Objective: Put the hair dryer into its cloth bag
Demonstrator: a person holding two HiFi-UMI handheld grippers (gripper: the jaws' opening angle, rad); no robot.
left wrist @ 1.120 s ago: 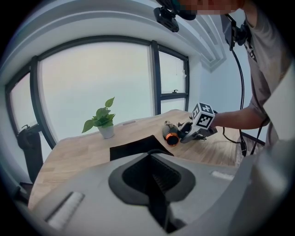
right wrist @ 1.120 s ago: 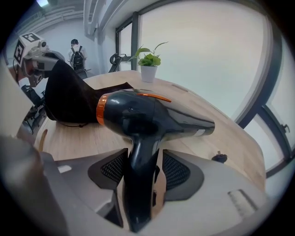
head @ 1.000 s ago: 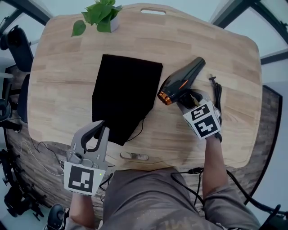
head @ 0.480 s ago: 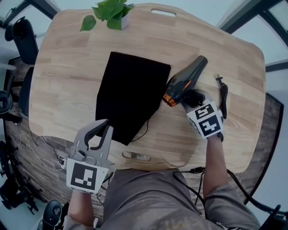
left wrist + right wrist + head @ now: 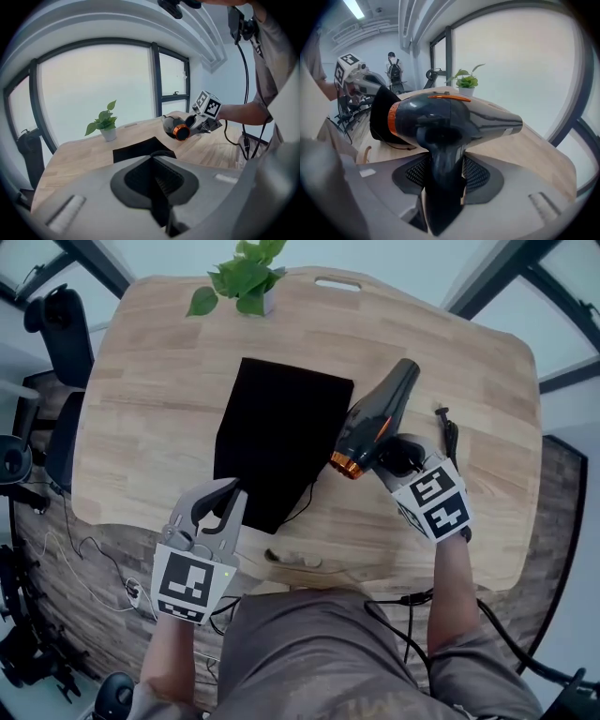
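Tabletop [image 5: 141,409]: right gripper [image 5: 398,456], jaws just closed on hair dryer [image 5: 375,418], 3 o'clock of cloth bag [image 5: 277,442]; left gripper [image 5: 225,491] closed, empty. The unopened bag may block entry.

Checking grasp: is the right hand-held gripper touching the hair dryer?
Touching. Right gripper view: the right hand-held gripper jaws, just closed further, clamp the hair dryer handle.
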